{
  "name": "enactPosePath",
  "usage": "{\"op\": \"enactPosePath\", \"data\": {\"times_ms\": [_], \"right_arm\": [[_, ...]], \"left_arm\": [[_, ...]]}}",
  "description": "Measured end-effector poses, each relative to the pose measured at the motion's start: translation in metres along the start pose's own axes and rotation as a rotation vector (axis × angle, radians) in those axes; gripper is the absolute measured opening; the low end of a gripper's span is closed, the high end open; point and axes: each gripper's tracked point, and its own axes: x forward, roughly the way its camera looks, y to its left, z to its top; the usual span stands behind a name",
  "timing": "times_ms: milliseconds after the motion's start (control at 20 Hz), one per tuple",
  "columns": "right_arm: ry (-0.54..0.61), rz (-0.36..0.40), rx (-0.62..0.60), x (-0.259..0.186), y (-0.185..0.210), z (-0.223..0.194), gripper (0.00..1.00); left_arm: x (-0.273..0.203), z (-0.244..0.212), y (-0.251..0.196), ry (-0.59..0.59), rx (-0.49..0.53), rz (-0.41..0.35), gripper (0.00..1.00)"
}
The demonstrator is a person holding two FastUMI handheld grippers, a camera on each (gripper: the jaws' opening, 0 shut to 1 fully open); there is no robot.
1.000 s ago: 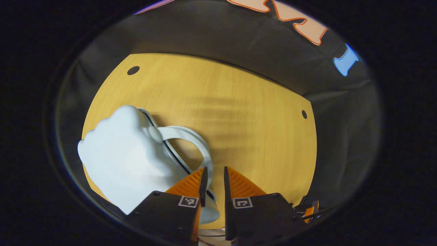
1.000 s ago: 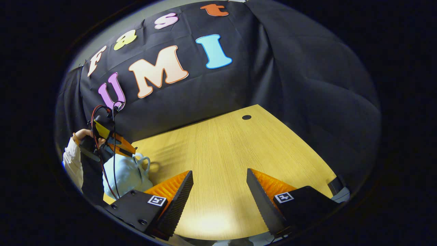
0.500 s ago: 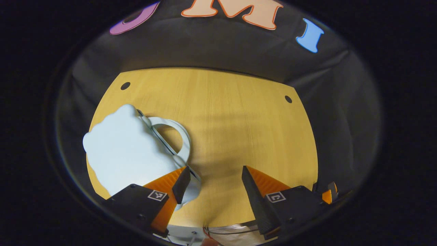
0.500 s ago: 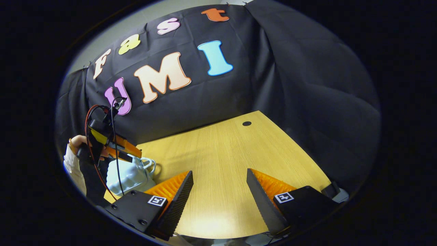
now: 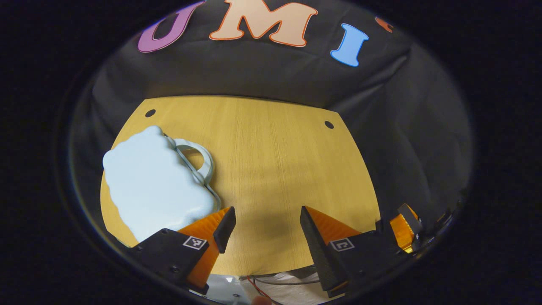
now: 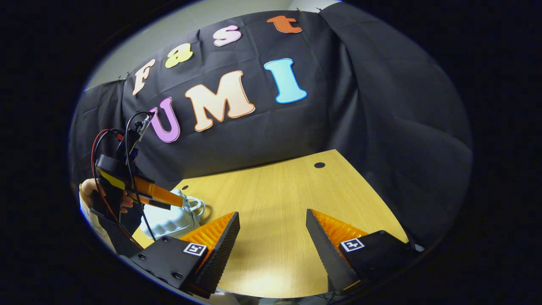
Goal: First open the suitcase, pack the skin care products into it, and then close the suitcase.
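1. Table point(image 5: 271, 161): light wood top, two small dark holes near the far edge; black cloth wall right behind the far edge and down the right side. Most of the surface is bare, from the centre across to the right edge.
2. Suitcase point(image 5: 154, 182): small, pale blue, lumpy shell, lying flat near the table's left edge. Lid down; contents can't be seen. Its loop handle point(image 5: 199, 154) points toward the table's centre. Also seen in the right gripper view point(image 6: 171, 216), low on the left.
3. Left gripper point(image 5: 264, 222): jaws spread wide, nothing between them. Hovers over the near edge; its left finger is just beside the suitcase's near corner; contact can't be told. From the right gripper view it sits above the suitcase point(image 6: 142, 190), held by a hand point(image 6: 89, 190).
4. Right gripper point(image 6: 273, 224): fingers wide apart, holding nothing, over bare wood near the front edge, well clear of the suitcase.
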Motion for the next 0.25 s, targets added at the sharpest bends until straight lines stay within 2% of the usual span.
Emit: {"op": "enactPosePath", "data": {"times_ms": [250], "right_arm": [[-0.005, 0.052, -0.013, 0.000, 0.013, 0.003, 0.99]], "left_arm": [[-0.015, -0.032, -0.002, -0.005, -0.008, 0.038, 0.90]]}}
